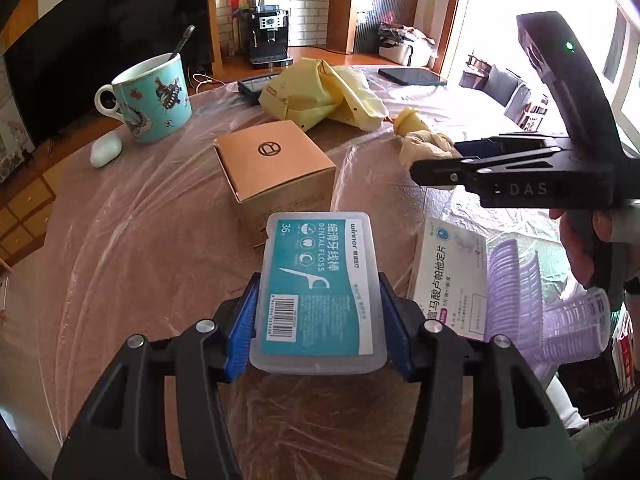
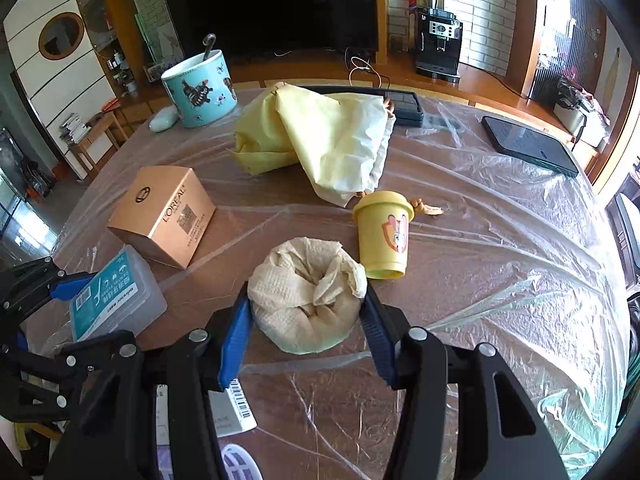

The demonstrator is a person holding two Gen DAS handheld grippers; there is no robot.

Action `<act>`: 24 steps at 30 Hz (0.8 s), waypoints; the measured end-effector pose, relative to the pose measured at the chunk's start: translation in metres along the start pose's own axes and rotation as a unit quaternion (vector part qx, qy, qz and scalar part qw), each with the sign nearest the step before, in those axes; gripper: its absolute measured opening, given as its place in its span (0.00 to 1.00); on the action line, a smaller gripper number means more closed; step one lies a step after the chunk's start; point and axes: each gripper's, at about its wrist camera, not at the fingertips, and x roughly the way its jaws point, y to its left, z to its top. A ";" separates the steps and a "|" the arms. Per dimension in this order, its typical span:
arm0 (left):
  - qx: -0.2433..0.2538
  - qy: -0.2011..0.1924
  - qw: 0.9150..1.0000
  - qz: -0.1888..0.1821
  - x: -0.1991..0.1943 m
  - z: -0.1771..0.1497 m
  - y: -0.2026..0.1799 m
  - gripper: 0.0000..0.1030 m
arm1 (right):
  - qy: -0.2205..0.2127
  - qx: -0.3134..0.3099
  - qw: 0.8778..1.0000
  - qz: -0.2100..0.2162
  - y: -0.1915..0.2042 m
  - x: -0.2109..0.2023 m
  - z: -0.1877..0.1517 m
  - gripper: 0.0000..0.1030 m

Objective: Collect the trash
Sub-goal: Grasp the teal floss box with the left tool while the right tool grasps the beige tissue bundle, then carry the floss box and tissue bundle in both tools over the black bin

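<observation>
My left gripper (image 1: 318, 316) is shut on a clear dental floss box (image 1: 318, 288) with a teal label, held above the table; the box also shows in the right wrist view (image 2: 114, 298). My right gripper (image 2: 306, 312) is shut on a crumpled beige paper towel wad (image 2: 306, 292), above the table. In the left wrist view the right gripper (image 1: 436, 162) sits at the right with the wad (image 1: 424, 146) in its jaws. A small yellow cup (image 2: 384, 234) stands just beyond the wad. A crumpled yellow paper bag (image 2: 320, 140) lies further back.
A tan L'Oreal box (image 2: 162, 214), a teal mug (image 2: 200, 88) with a spoon, a white earbud case (image 2: 163, 119), a tablet (image 2: 528, 144) and a black tray (image 2: 404, 106) sit on the plastic-covered table (image 2: 500, 260). A white medicine box (image 1: 452, 280) and purple basket (image 1: 528, 296) lie at the right.
</observation>
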 end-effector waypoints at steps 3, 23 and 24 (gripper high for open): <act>-0.010 -0.006 1.000 -0.008 -0.008 0.000 -0.001 0.54 | -0.007 0.010 1.000 0.026 -0.006 -0.013 -0.003 0.50; -0.055 -0.049 0.997 -0.019 -0.052 -0.013 -0.022 0.54 | -0.076 0.022 0.994 0.077 -0.009 -0.102 -0.047 0.50; -0.056 -0.049 0.997 -0.019 -0.054 -0.015 -0.022 0.54 | -0.078 0.020 0.994 0.079 -0.008 -0.105 -0.048 0.50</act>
